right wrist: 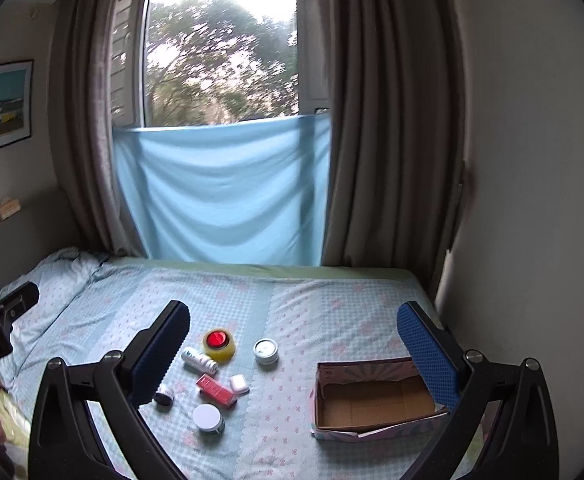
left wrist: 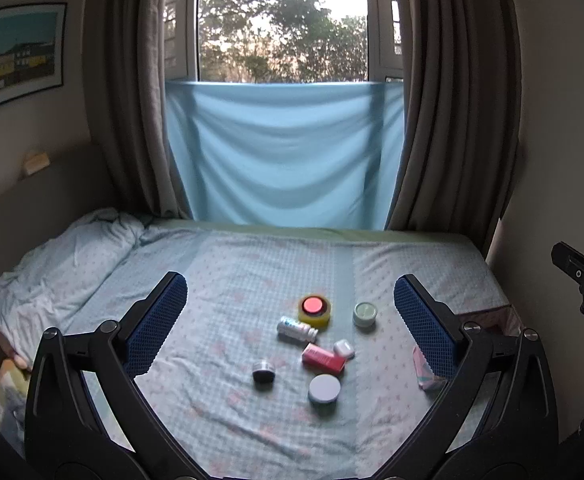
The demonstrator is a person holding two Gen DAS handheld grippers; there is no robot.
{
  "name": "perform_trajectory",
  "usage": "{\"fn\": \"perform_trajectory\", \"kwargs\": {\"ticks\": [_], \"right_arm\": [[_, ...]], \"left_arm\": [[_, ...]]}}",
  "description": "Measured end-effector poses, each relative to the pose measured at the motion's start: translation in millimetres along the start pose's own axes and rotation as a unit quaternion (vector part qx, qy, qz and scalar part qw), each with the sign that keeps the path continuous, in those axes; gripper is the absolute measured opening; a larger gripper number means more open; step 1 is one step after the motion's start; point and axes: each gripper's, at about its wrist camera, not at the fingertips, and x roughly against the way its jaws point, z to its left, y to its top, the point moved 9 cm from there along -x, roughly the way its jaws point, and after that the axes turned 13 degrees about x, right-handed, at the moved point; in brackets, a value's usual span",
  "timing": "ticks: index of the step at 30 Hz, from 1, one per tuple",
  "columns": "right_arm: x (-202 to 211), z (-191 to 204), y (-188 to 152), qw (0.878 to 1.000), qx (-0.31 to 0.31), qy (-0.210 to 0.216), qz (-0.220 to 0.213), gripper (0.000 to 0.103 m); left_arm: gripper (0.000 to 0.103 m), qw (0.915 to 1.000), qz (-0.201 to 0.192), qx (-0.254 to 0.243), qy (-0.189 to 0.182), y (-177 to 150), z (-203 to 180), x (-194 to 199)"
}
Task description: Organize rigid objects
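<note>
Several small items lie together on the bed: a yellow tape roll with a red centre [left wrist: 314, 309] [right wrist: 220, 344], a white bottle on its side [left wrist: 296, 329] [right wrist: 200, 360], a pale green jar [left wrist: 365, 314] [right wrist: 266, 351], a red box [left wrist: 323, 357] [right wrist: 216, 391], a white earbud case [left wrist: 343, 347] [right wrist: 240, 384], a small dark jar [left wrist: 263, 371] [right wrist: 164, 395] and a white-lidded jar [left wrist: 323, 389] [right wrist: 208, 418]. An empty cardboard box [right wrist: 375, 402] sits to their right. My left gripper [left wrist: 292, 316] and right gripper [right wrist: 293, 344] both hover open above the bed, holding nothing.
The bed [left wrist: 228, 264] has a checked blue sheet, with a crumpled duvet [left wrist: 64, 264] at the left. Behind it hang a blue cloth [left wrist: 284, 152] and brown curtains [left wrist: 451, 120]. A wall [right wrist: 531, 200] borders the bed's right side.
</note>
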Motion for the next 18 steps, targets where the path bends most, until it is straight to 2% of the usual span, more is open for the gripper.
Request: {"fn": "perform_trajectory", "kwargs": {"ticks": [5, 10, 15, 18], "right_arm": [[-29, 34, -14, 0.999, 0.012, 0.031, 0.033, 0.103], [-65, 73, -26, 0.996, 0.025, 0.046, 0.072, 0.103], [-117, 103, -37, 0.991, 0.011, 0.059, 0.117, 0.103], [-150, 121, -46, 0.988, 0.018, 0.068, 0.140, 0.103]], "left_arm": [[0.103, 0.9983, 0.057, 0.008, 0.007, -24, 47, -39], [0.103, 0.9927, 0.120, -0.004, 0.000, -47, 88, -91], [0.103, 0.9804, 0.195, -0.020, -0.018, -72, 124, -155], [0.103, 0.9669, 0.253, -0.003, -0.032, -94, 143, -203]]}}
